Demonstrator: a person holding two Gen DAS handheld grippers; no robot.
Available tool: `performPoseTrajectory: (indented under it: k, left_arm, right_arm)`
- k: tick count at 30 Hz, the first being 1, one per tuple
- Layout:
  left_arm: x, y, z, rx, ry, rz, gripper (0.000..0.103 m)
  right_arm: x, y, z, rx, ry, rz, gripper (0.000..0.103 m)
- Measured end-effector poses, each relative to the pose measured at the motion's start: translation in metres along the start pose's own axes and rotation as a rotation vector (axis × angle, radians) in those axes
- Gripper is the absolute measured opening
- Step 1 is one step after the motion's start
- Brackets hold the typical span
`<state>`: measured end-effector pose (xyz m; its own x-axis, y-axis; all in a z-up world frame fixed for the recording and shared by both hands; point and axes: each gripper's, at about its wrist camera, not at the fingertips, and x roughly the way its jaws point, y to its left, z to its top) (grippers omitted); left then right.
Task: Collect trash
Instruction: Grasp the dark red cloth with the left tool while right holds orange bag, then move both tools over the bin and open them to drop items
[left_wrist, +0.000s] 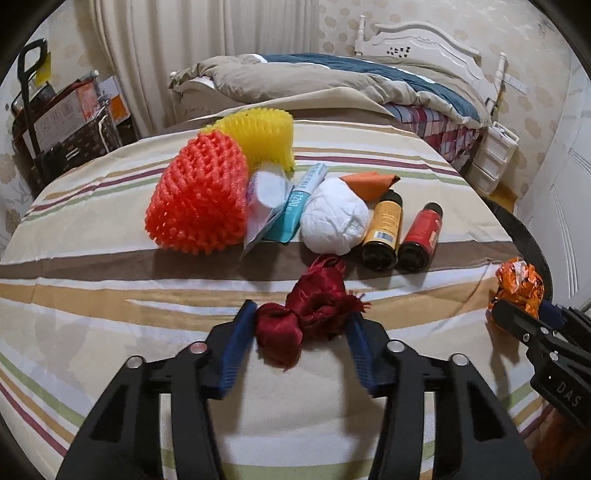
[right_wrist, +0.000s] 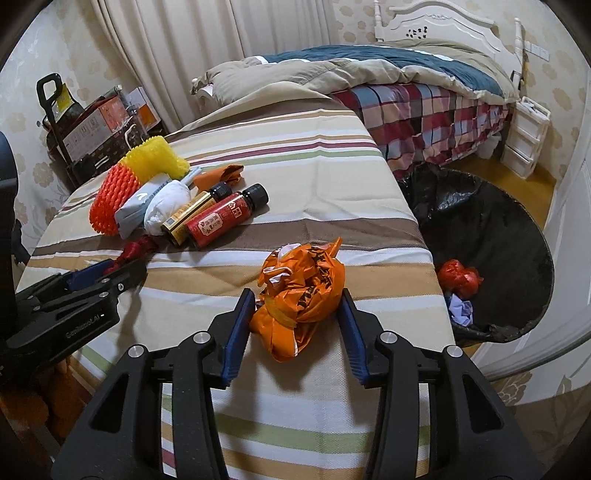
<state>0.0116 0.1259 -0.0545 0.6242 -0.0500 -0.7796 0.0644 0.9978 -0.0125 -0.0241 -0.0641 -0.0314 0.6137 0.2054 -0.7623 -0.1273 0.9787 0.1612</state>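
Note:
My left gripper (left_wrist: 301, 319) is shut on a dark red crumpled cloth scrap (left_wrist: 310, 314) that rests on the striped tablecloth (left_wrist: 110, 295). My right gripper (right_wrist: 297, 308) is shut on a crumpled orange plastic bag (right_wrist: 301, 291), also on the table near its right edge. In the left wrist view the right gripper (left_wrist: 524, 314) and the orange bag (left_wrist: 519, 282) show at far right. In the right wrist view the left gripper (right_wrist: 114, 273) and the red cloth (right_wrist: 138, 249) show at left. A black-lined trash bin (right_wrist: 491, 236) stands by the table's right edge.
Further back on the table lie an orange foam net (left_wrist: 197, 201), a yellow foam net (left_wrist: 262, 134), a white paper ball (left_wrist: 334, 221), a teal packet (left_wrist: 299, 206), and two small bottles (left_wrist: 382, 229) (left_wrist: 421, 236). The bin holds a red bag (right_wrist: 460, 277) and paper. A bed stands behind.

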Motion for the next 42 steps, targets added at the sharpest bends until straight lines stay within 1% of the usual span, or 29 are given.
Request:
performPoseTrajectory:
  k: [2,5,11,12,13,14,16,22,26,30,34,38,42]
  left_arm:
    - [-0.001,-0.002,-0.002,0.013,-0.004,0.002,0.044]
    - [-0.003,-0.002,-0.003,0.017,-0.008,-0.005,0.041]
    - [-0.005,0.0,-0.002,-0.002,-0.013,-0.02,0.039]
    - [-0.005,0.001,-0.002,-0.006,-0.014,-0.022,0.039]
    - [-0.006,0.001,-0.002,-0.009,-0.016,-0.022,0.039]
    - [-0.007,0.001,-0.002,-0.013,-0.019,-0.022,0.039]
    - [-0.009,0.003,-0.003,-0.023,-0.029,-0.026,0.038]
    - [-0.017,0.001,-0.003,-0.039,-0.043,-0.052,0.038]
    - [-0.027,-0.009,0.001,-0.034,-0.066,-0.078,0.038]
    - [-0.036,-0.028,0.011,-0.01,-0.096,-0.115,0.038]
    - [-0.035,-0.055,0.023,0.034,-0.115,-0.145,0.038]
    - [-0.028,-0.09,0.036,0.085,-0.134,-0.175,0.038]
    - [-0.012,-0.128,0.051,0.13,-0.133,-0.208,0.038]
  right_arm:
    - [-0.001,-0.001,0.001,0.004,-0.005,0.001,0.053]
    - [-0.004,-0.003,0.002,0.013,-0.013,0.006,0.057]
    - [-0.006,-0.006,0.004,0.027,-0.019,0.007,0.057]
    - [-0.006,-0.006,0.004,0.025,-0.018,0.006,0.056]
    - [-0.006,-0.006,0.004,0.025,-0.02,0.005,0.05]
    - [-0.006,-0.007,0.004,0.024,-0.02,0.003,0.041]
    - [-0.006,-0.008,0.003,0.027,-0.016,0.018,0.041]
    - [-0.009,-0.008,0.003,0.023,-0.03,0.014,0.04]
    - [-0.018,-0.014,0.006,0.026,-0.055,0.004,0.04]
    - [-0.027,-0.027,0.011,0.044,-0.081,-0.016,0.04]
    - [-0.034,-0.051,0.02,0.071,-0.113,-0.069,0.04]
    - [-0.038,-0.078,0.029,0.099,-0.135,-0.113,0.04]
    - [-0.032,-0.112,0.039,0.135,-0.138,-0.157,0.04]
